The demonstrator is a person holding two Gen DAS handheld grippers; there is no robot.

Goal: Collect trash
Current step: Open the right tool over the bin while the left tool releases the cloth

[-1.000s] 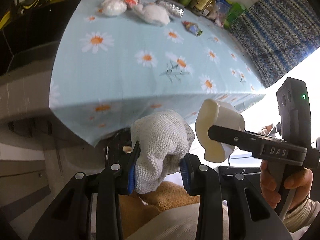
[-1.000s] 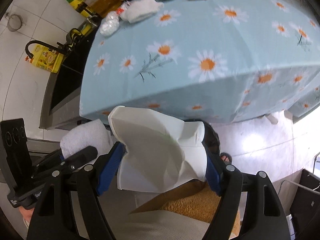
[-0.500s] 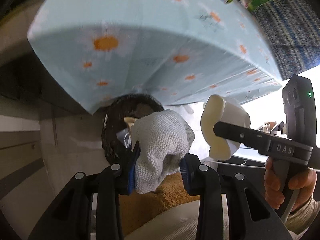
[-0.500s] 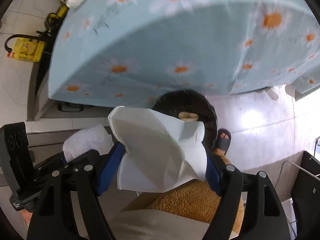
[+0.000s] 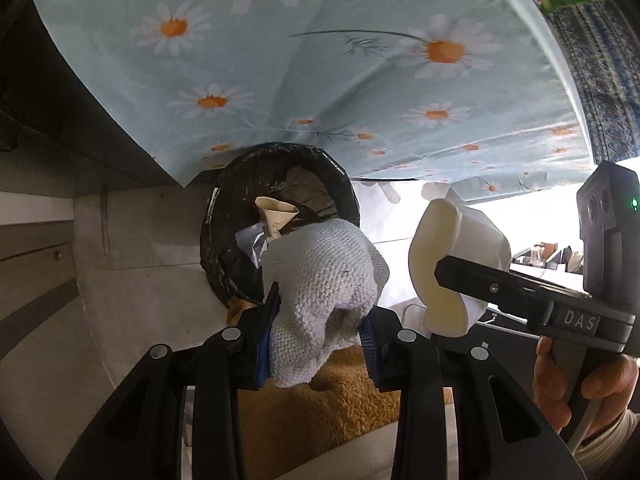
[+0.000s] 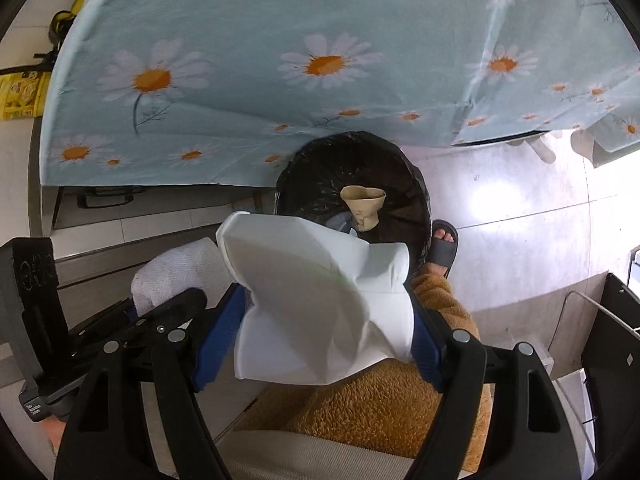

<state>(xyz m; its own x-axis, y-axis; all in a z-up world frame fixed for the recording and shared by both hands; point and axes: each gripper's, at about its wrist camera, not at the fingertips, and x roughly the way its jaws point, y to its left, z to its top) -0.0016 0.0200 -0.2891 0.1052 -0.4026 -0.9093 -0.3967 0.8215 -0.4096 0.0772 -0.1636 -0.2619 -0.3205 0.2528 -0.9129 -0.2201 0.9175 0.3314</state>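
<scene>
From the left wrist, the counter top had slid out of view since a second earlier; only the daisy cloth (image 5: 320, 60) overhang and the black-lined bin (image 5: 280, 224) below remained. The left tool (image 5: 316, 332) clamped a white knitted rag (image 5: 320, 292), just above the bin rim.

From the right wrist, the bin (image 6: 352, 184), hidden before, lay open on the tiled floor (image 6: 520, 216), a crumpled tan cup (image 6: 364, 208) inside. The right tool (image 6: 320, 344) gripped a crushed white paper cup (image 6: 320, 300), jaws fairly wide.

Cup (image 6: 363, 207) in bin (image 6: 416, 184) beneath tablecloth (image 6: 240, 92)
</scene>
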